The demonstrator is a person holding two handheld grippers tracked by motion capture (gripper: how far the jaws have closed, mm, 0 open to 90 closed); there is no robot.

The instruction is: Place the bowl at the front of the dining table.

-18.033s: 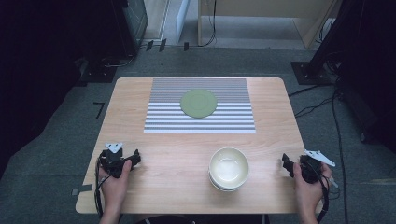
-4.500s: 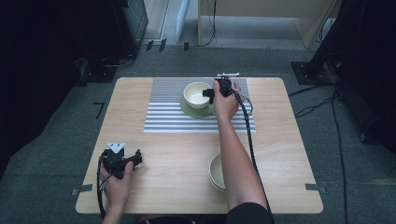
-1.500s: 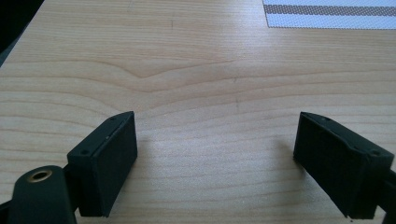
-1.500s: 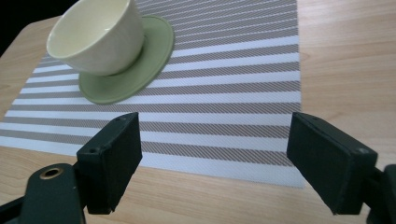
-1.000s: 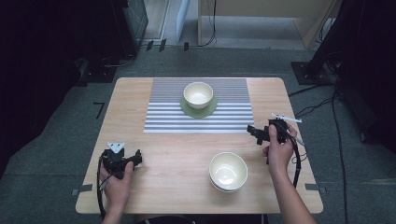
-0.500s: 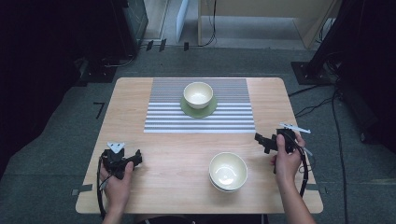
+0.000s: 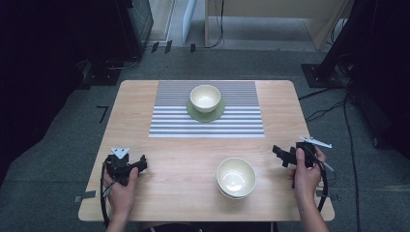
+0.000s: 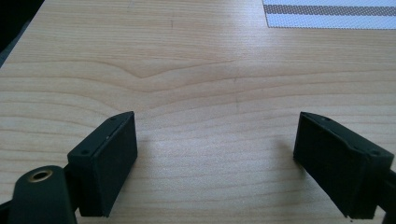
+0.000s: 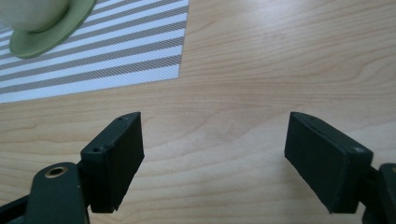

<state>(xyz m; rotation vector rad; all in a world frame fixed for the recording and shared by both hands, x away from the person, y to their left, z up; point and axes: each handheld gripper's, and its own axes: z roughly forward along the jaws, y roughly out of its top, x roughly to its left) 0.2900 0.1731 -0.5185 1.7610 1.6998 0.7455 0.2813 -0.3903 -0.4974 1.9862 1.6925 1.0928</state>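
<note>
Fingers on both grippers stood apart, empty. Right gripper (image 7: 282,155) sat nearer the stacked bowls (image 7: 236,177), which lay to its left; left gripper (image 7: 137,164) farther.

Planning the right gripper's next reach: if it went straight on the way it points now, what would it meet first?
Only bare table lies directly ahead of the right gripper. The striped mat and the green saucer with its bowl lie off to its left, so it probably passes them.
</note>
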